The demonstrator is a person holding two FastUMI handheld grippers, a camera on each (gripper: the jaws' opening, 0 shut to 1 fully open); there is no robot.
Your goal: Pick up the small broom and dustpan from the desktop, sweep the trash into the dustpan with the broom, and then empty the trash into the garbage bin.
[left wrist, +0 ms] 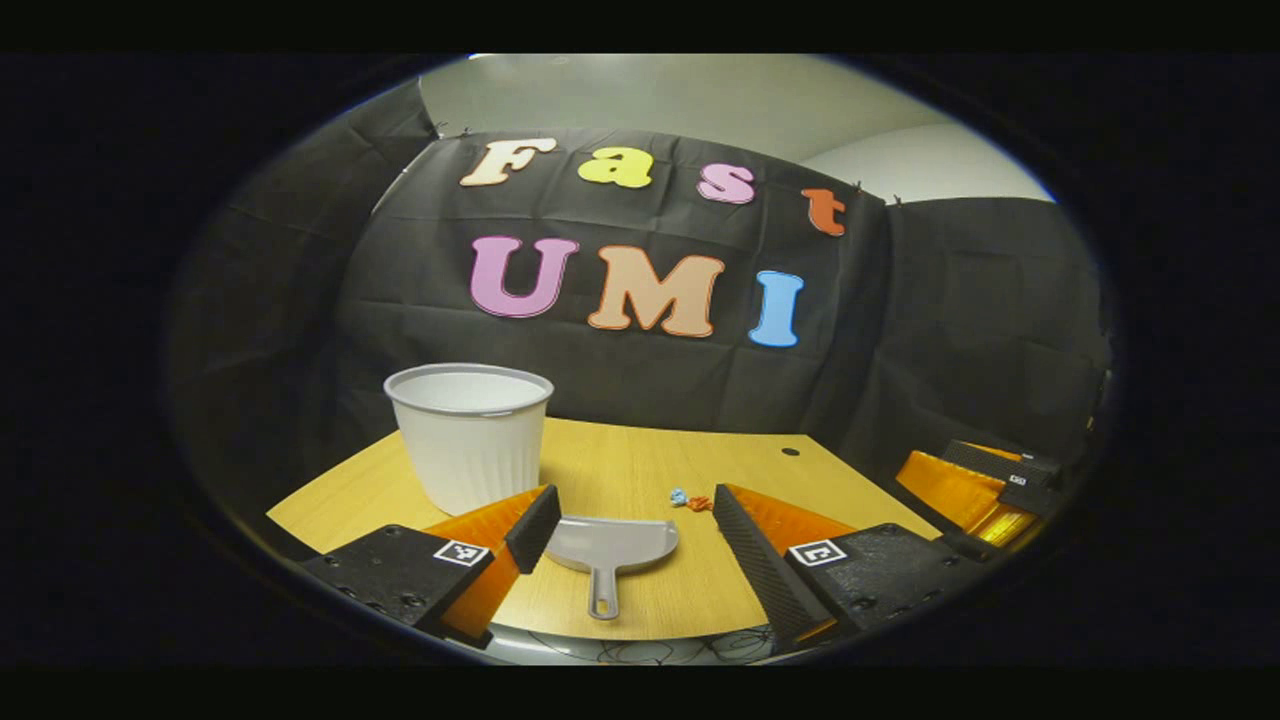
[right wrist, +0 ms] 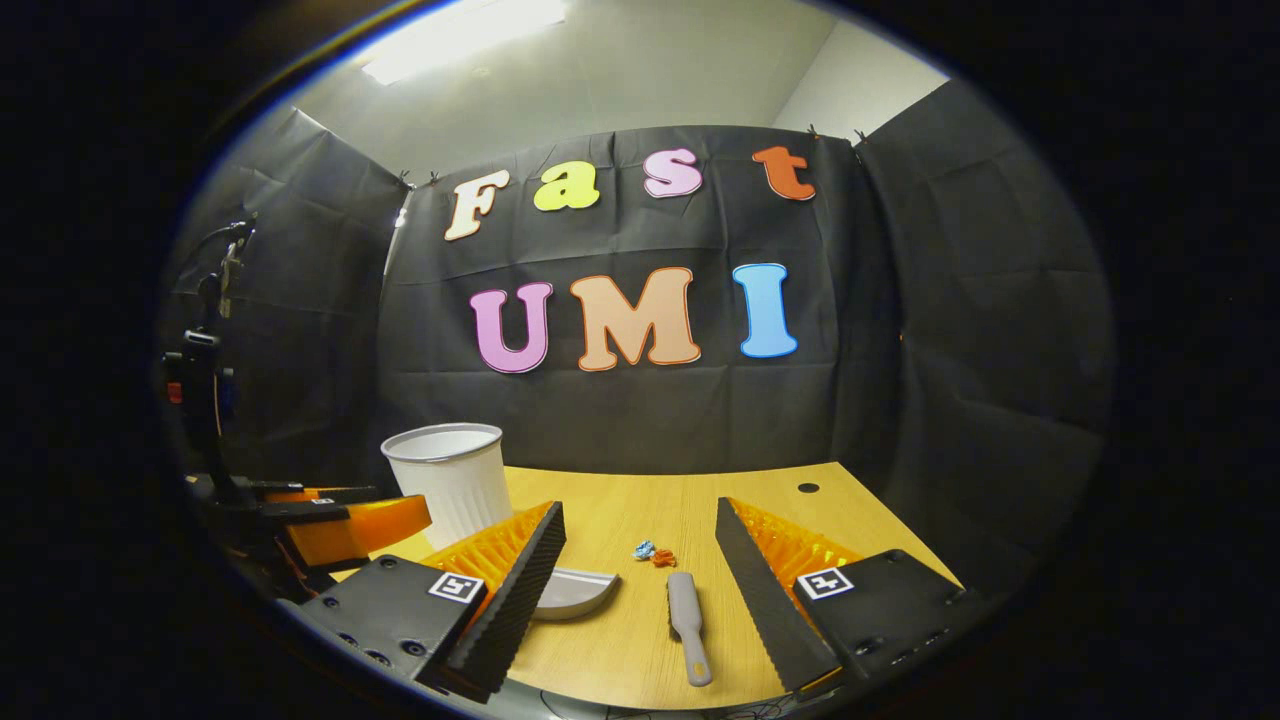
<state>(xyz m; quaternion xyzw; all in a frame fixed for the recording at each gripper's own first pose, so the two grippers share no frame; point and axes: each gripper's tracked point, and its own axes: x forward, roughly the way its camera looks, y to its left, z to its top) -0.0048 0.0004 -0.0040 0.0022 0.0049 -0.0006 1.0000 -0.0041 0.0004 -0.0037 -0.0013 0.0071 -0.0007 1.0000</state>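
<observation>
Left claw (left wrist: 628, 525): spread wide, holding nothing, above the near counter edge with the dustpan between its fingers.
Right claw (right wrist: 640, 560): spread wide, holding nothing, broom lying between its fingers.
Dustpan (left wrist: 611, 545): flat on the counter (left wrist: 640, 455), handle toward the near edge.
Broom (right wrist: 686, 612): right of the dustpan, apart from it, near the near edge.
Trash (right wrist: 652, 552): small scraps just beyond the broom, open counter all round.
Garbage bin (left wrist: 468, 435): upright, far left, beyond the dustpan.
</observation>
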